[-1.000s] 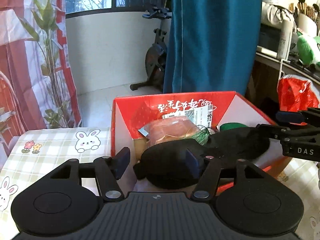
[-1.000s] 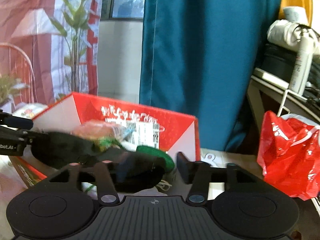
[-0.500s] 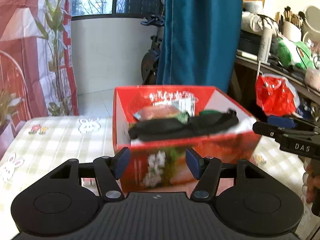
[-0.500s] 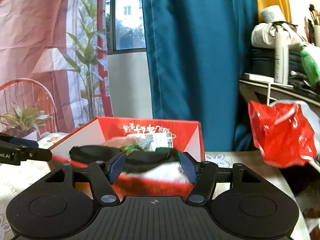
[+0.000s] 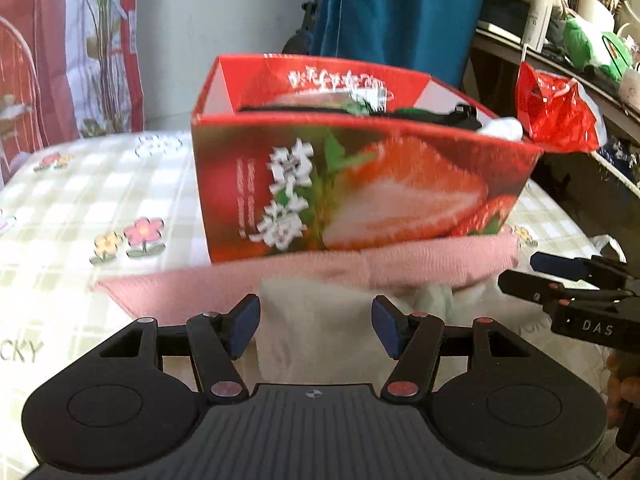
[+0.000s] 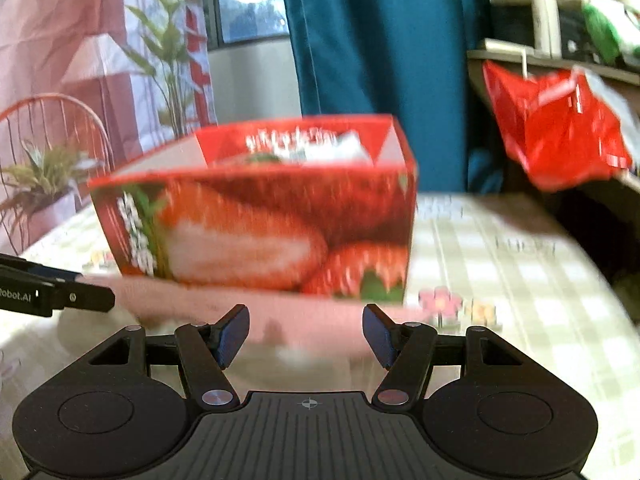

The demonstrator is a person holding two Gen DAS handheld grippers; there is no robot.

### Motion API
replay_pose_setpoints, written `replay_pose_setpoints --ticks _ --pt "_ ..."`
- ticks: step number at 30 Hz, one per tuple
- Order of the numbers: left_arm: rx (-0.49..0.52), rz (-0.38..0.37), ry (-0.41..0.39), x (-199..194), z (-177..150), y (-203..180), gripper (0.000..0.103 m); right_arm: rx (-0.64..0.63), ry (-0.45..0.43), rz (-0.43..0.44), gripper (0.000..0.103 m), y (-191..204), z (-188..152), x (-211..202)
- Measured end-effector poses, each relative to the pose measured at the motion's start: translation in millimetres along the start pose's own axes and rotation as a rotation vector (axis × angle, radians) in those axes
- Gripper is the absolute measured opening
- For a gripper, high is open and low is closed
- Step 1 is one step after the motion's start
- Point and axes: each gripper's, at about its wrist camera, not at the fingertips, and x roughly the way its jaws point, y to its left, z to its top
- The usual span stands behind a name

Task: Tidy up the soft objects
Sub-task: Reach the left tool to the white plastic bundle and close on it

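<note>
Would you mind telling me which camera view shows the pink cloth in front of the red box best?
The left wrist view: the pink cloth spreads across the frame. In the right wrist view it is a blurred strip below the red box.

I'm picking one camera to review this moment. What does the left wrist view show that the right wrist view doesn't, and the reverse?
Left wrist only: a black item and something white at the box's rim, a white cloth in front of the pink one, and brushes in a cup on the shelf.

Right wrist only: a potted plant and red wire chair at left.

Both: the strawberry box, the pink cloth before it, the checked tablecloth, the red bag, the teal curtain, and open, empty hand-held grippers, left and right.
</note>
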Motion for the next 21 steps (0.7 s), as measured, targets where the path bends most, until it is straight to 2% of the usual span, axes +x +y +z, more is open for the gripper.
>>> replay_pose_setpoints --ticks 7,13,15,21 --pt "-0.038 -0.027 0.014 8 -11 4 0.064 0.026 0.078 0.007 0.059 -4 -22 9" --pt "-0.075 -0.080 0.010 11 -14 10 0.049 0.052 0.096 0.018 0.057 -10 -24 15" --pt "-0.076 -0.094 0.007 11 -15 10 0.041 0.062 0.102 0.026 0.053 -12 -26 17" --pt "-0.074 -0.095 -0.005 4 -17 7 0.032 0.093 0.110 0.057 0.041 -14 -27 14"
